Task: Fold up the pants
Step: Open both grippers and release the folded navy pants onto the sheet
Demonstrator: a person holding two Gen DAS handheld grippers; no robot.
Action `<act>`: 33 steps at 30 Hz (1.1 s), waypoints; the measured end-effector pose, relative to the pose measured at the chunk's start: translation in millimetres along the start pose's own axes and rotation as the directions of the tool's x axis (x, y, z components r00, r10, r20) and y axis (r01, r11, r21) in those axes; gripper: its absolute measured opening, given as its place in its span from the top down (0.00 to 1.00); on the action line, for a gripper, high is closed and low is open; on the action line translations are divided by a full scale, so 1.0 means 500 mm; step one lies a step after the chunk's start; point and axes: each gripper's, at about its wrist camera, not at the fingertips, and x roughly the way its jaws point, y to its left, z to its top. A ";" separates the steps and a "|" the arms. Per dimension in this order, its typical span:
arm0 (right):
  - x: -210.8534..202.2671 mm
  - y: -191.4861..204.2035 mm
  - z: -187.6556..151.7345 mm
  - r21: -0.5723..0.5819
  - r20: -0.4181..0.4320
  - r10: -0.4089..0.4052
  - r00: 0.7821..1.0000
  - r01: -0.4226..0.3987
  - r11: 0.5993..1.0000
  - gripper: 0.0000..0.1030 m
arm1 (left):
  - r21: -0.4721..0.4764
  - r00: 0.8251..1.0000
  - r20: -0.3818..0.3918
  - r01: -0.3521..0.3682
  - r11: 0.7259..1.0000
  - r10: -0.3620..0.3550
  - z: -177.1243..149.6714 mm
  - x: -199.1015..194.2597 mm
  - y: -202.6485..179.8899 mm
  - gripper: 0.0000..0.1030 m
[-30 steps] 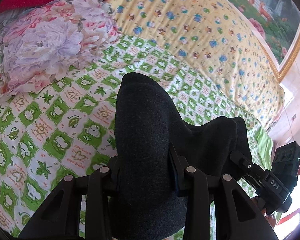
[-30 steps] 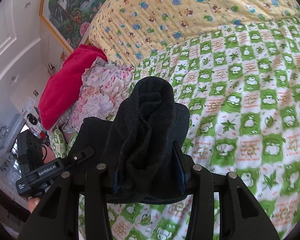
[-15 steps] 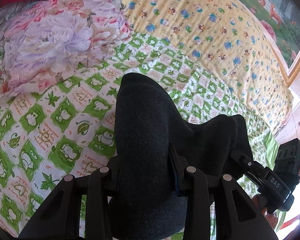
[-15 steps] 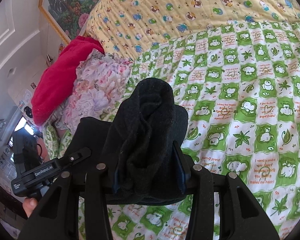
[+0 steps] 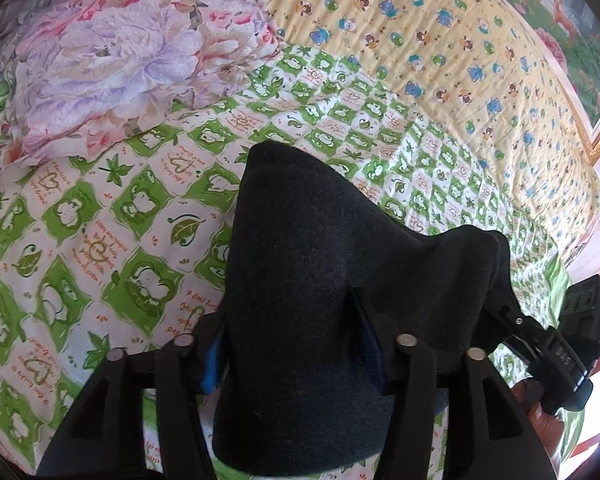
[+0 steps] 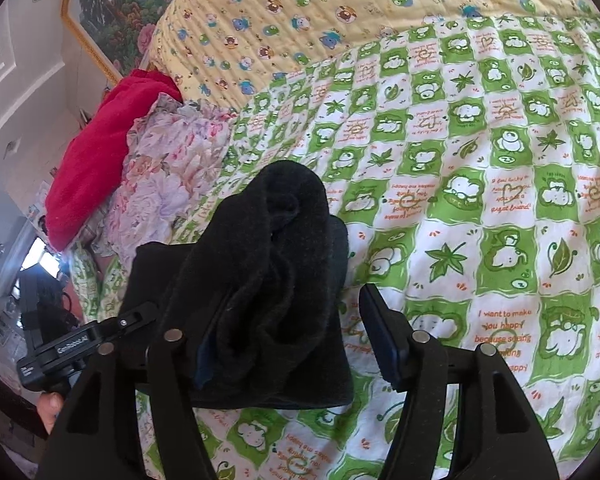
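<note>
While both jaws open | pants (image 5: 308,280): one | grippers: two

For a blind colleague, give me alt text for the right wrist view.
The right gripper, jaws opening, has bunched black pants between its fingers, a gap at the right finger, over a green-checked sheet. The left gripper is at lower left.
</note>
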 end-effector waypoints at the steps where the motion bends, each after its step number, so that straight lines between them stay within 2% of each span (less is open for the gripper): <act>1: -0.003 0.006 0.000 -0.012 0.003 0.002 1.000 -0.002 1.000 0.36 | 0.007 1.000 0.001 -0.004 1.000 0.004 -0.001 -0.004 -0.002 0.36; 4: -0.019 0.028 0.000 -0.049 0.012 0.029 1.000 -0.028 0.998 0.36 | 0.031 1.000 0.022 -0.022 0.999 0.021 -0.006 -0.022 -0.010 0.27; 7: -0.039 0.050 0.001 -0.088 0.032 0.027 0.999 -0.024 0.996 0.27 | 0.061 0.998 0.040 -0.042 0.997 0.039 -0.018 -0.044 -0.021 0.24; 9: -0.057 0.064 -0.001 -0.119 0.055 0.017 0.998 -0.010 0.993 0.24 | 0.082 0.998 0.050 -0.041 0.996 0.037 -0.028 -0.059 -0.028 0.23; 17: -0.104 0.086 -0.028 -0.172 0.074 0.004 0.997 0.009 0.985 0.22 | 0.130 0.996 0.056 -0.071 0.989 0.064 -0.082 -0.100 -0.045 0.22; 22: -0.128 0.113 -0.056 -0.253 0.069 -0.015 0.998 0.032 0.967 0.22 | 0.154 0.996 0.049 -0.077 0.985 0.071 -0.110 -0.110 -0.052 0.22; 24: -0.133 0.123 -0.066 -0.282 0.065 -0.031 0.997 0.048 0.958 0.18 | 0.166 0.996 0.048 -0.084 0.983 0.077 -0.120 -0.115 -0.057 0.22; 33: -0.144 0.142 -0.090 -0.333 0.062 -0.058 0.996 0.076 0.940 0.15 | 0.217 0.992 0.072 -0.120 0.969 0.106 -0.144 -0.143 -0.067 0.21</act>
